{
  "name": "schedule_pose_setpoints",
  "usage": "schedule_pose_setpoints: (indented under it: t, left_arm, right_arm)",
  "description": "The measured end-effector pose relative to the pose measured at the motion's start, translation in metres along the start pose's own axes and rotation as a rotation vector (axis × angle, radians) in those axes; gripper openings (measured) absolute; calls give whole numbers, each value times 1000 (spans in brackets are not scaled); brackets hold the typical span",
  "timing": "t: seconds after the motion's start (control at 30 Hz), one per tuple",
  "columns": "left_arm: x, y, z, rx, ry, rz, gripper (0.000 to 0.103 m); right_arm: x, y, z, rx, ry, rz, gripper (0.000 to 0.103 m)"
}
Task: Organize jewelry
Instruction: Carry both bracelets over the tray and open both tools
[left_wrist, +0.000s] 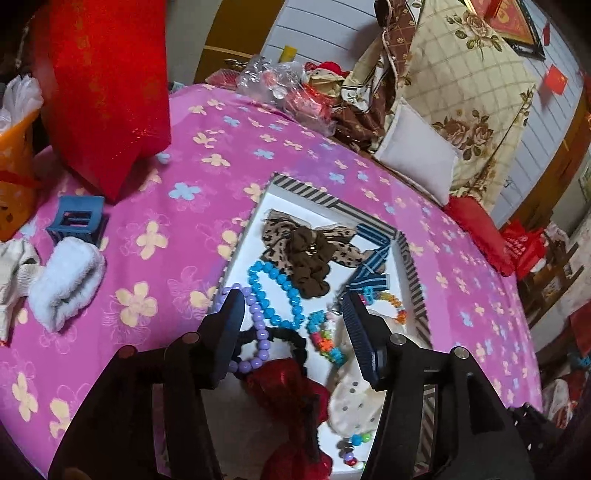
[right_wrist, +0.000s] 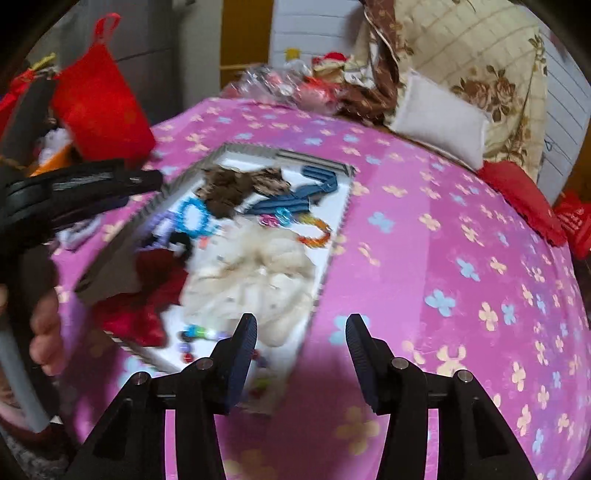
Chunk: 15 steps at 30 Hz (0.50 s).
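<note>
Our left claw stands with its jaws apart over the striped box, nothing pressed between the pads; below the gap lie beads and hair ties, none of them gripped. Our right claw is likewise parted and empty, its left finger over the box's near corner and its right one above the pink flowered bedspread.

In the left wrist view the box fills the centre. At 12 o'clock inside it sits a brown leopard-print bow; towards 2 o'clock a blue striped ribbon. A ring of bright blue beads lies just at 10 o'clock of the gap between the jaws, touching a purple bead bracelet that loops over a black hair tie. A multicoloured bracelet lies near the right finger, a cream dotted scrunchie at 5 o'clock, a dark red fabric piece at 6 o'clock.

Outside the box, at 9 o'clock, a blue hair claw clip rests beside rolled white socks. A red bag stands at 11 o'clock.
</note>
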<state>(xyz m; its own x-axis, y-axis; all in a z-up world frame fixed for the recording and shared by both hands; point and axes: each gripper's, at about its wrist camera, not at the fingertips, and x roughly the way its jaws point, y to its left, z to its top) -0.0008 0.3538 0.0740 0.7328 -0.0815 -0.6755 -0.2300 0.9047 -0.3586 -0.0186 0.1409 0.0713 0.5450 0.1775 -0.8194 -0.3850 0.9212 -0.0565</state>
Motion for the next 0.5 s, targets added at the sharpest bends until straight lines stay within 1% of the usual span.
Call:
schedule_pose_setpoints:
  t: [0.07,0.13,0.17,0.2,0.23,0.27,0.3,0.4,0.5]
  left_arm:
    - [3,1,-1,0,8,6,55]
    - [6,2,-3,2,17,16,55]
    - [7,1,-3,3,19,21,55]
    - [8,1,-4,7,21,28,55]
    - [9,0,-4,11,21,33,55]
    - [9,-1,-5,20,21,41,55]
    - [9,-3,-6,31,17,51,55]
    - [8,-8,-8,59,6,82,55]
    - [10,-10,-9,73,7,93,55]
  right_arm:
    - [9,-6,-2,28,32,41,46]
    - [16,-7,-5,38,59,63,41]
    - [20,-7,-8,45,78,83,35]
    - [23,-6,-11,43,98,88,31]
    - [25,-5,-14,41,115,83,24]
    - [27,-5,-18,44,133,81,20]
    - [27,-6,-21,60,144,98,20]
    - [23,-8,-27,80,144,100,20]
    - [20,-8,-33,91,152,109,20]
